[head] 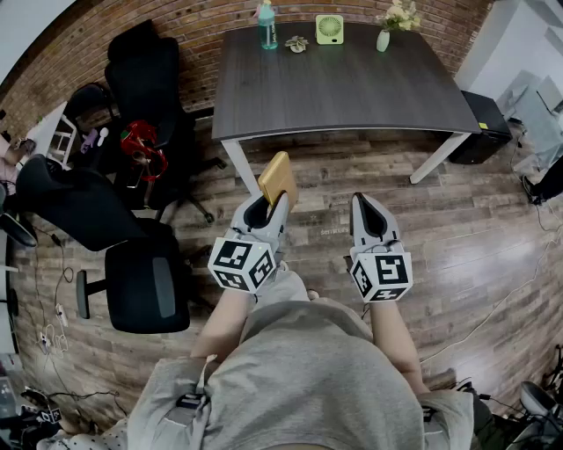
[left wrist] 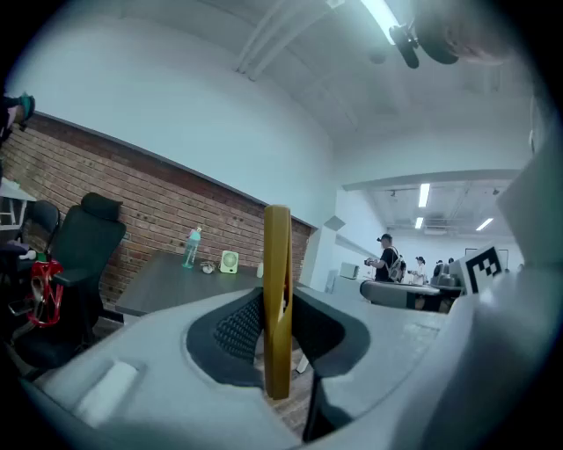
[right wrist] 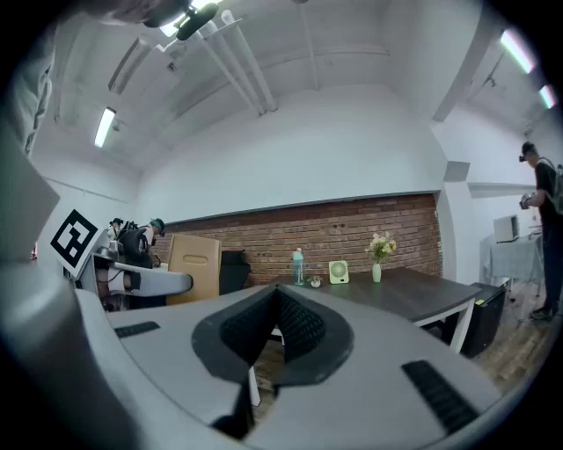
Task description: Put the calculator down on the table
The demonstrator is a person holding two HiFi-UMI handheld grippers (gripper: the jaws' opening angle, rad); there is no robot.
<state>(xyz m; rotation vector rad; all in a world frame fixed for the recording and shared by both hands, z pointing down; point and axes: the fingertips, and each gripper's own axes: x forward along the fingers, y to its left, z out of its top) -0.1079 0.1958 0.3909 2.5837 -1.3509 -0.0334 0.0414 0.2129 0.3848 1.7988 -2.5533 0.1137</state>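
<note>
The calculator [head: 279, 178] is a flat golden-yellow slab standing on edge between the jaws of my left gripper [head: 268, 204], which is shut on it. In the left gripper view the calculator [left wrist: 277, 290] rises edge-on from the left gripper [left wrist: 277, 330]. It is held over the wooden floor, short of the dark table [head: 343, 88]. My right gripper [head: 368, 206] is level beside it, shut and empty. In the right gripper view the pads of the right gripper [right wrist: 275, 303] meet, and the calculator [right wrist: 193, 264] shows at the left, with the table [right wrist: 413, 294] ahead.
At the table's far edge stand a teal bottle [head: 267, 26], a small green fan [head: 329, 28], a vase of flowers [head: 384, 35] and a small plant [head: 297, 42]. Black office chairs [head: 145, 281] stand left. A black box [head: 486, 127] sits by the table's right end.
</note>
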